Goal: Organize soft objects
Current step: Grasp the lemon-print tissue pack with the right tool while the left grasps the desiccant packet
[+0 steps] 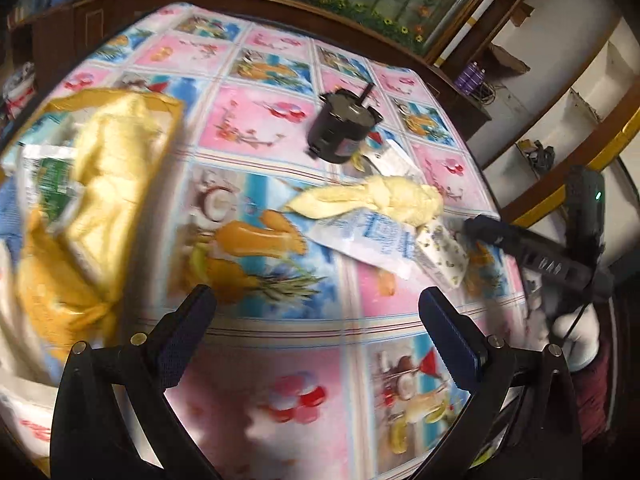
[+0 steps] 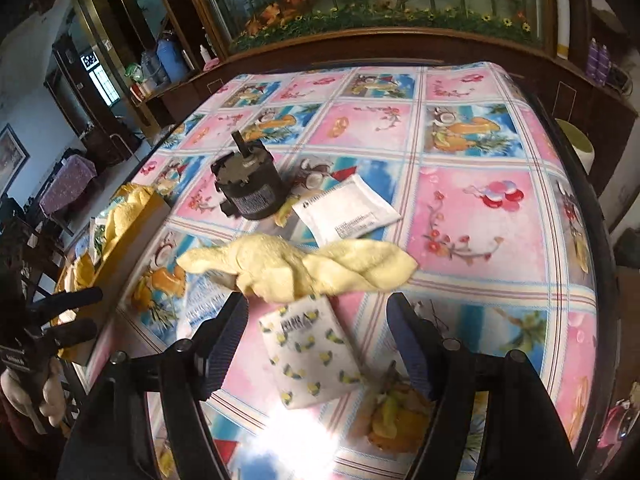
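Your right gripper stands with its jaws released and spread wide, and the lemon-print pouch lies on the table directly between them, its long axis running near-to-far and tilted slightly left at the far end. Touching its far end, the twisted yellow towel lies crosswise, long axis left to right, partly over a white printed packet. Your left gripper hangs over bare cloth, jaws likewise released and holding nothing, well apart from these items, which lie far and to its right; the yellow-lined box of soft goods sits to its left. Judgement: the right hand is nearer and already aligned with the pouch. The black motor beyond is not soft
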The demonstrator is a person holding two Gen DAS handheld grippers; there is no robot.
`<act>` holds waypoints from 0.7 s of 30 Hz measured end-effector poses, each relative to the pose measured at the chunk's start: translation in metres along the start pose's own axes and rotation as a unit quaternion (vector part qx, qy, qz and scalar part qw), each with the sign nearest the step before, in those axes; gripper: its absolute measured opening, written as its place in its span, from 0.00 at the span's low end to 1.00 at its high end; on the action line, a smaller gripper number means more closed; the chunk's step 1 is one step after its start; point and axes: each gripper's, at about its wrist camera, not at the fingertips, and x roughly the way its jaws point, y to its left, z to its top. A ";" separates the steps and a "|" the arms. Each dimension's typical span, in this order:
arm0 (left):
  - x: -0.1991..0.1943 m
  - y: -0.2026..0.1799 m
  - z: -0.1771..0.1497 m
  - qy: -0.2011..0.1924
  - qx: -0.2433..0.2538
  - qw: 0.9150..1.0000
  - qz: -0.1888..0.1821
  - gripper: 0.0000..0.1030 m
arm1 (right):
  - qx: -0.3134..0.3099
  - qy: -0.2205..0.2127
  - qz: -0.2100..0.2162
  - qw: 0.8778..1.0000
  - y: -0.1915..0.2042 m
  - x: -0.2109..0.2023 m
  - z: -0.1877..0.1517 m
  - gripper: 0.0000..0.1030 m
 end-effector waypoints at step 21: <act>0.096 -0.053 0.029 0.010 0.063 0.993 0.101 0.86 | -0.030 0.013 0.013 0.999 0.015 0.021 -0.039 0.51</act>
